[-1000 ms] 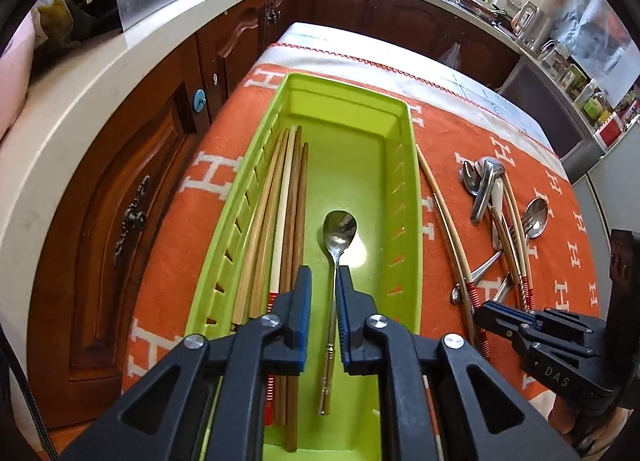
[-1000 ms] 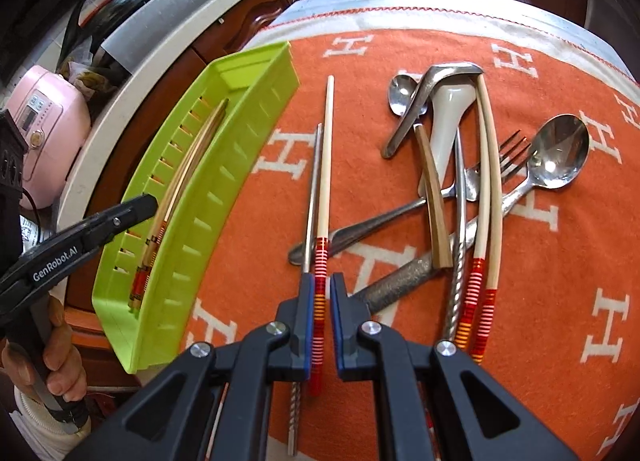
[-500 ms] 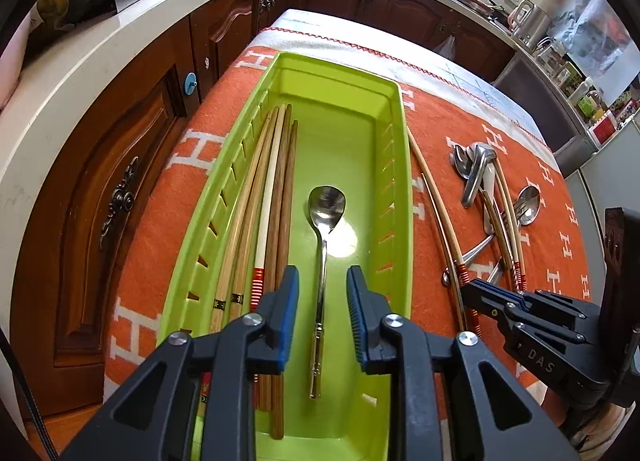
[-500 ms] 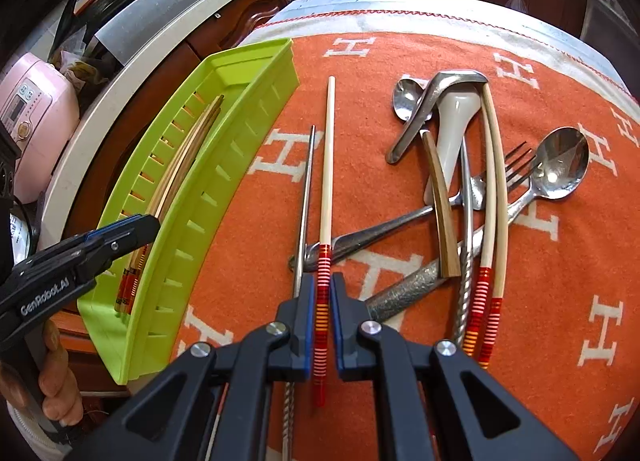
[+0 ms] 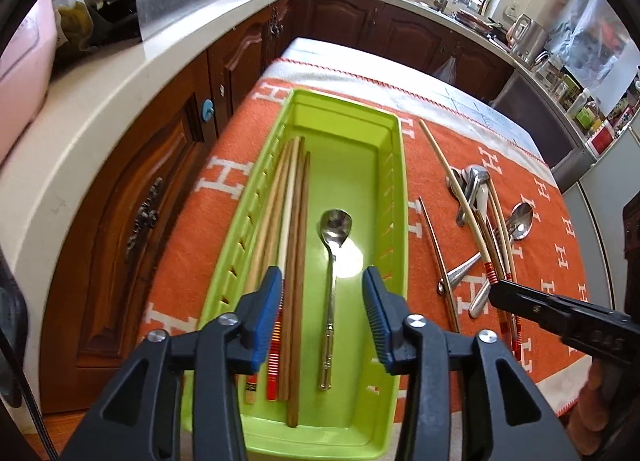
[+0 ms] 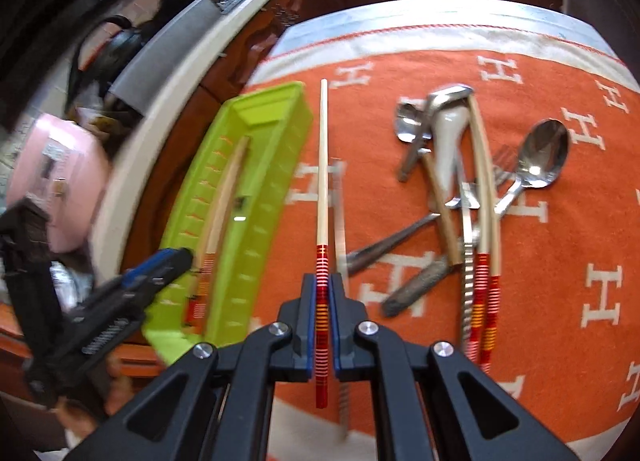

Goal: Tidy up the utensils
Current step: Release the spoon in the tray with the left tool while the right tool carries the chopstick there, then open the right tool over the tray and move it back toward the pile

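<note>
A lime green tray (image 5: 394, 181) (image 6: 276, 165) lies on the orange cloth with several chopsticks (image 5: 288, 221) along its left side and a metal spoon (image 5: 334, 245) in the middle. My left gripper (image 5: 322, 289) hovers over the spoon's handle, its jaws opening and nothing pressed between them. My right gripper (image 6: 322, 293) is shut on the red-striped end of a pale chopstick (image 6: 322, 165), lifted off the cloth. It also appears in the left wrist view as the right gripper (image 5: 560, 313) with that chopstick (image 5: 452, 177). A thin metal chopstick (image 6: 340, 221) lies on the cloth below.
A pile of spoons, a fork and more chopsticks (image 6: 460, 189) lies on the cloth (image 6: 560, 261) to the right of the tray. A white counter (image 5: 100, 101) with brown cabinets runs along the left. A pink appliance (image 6: 60, 181) stands on it.
The left gripper's jaws have spread apart and drawn back off the spoon, which stays in the tray. The right gripper has lifted the pale striped chopstick off the cloth.
</note>
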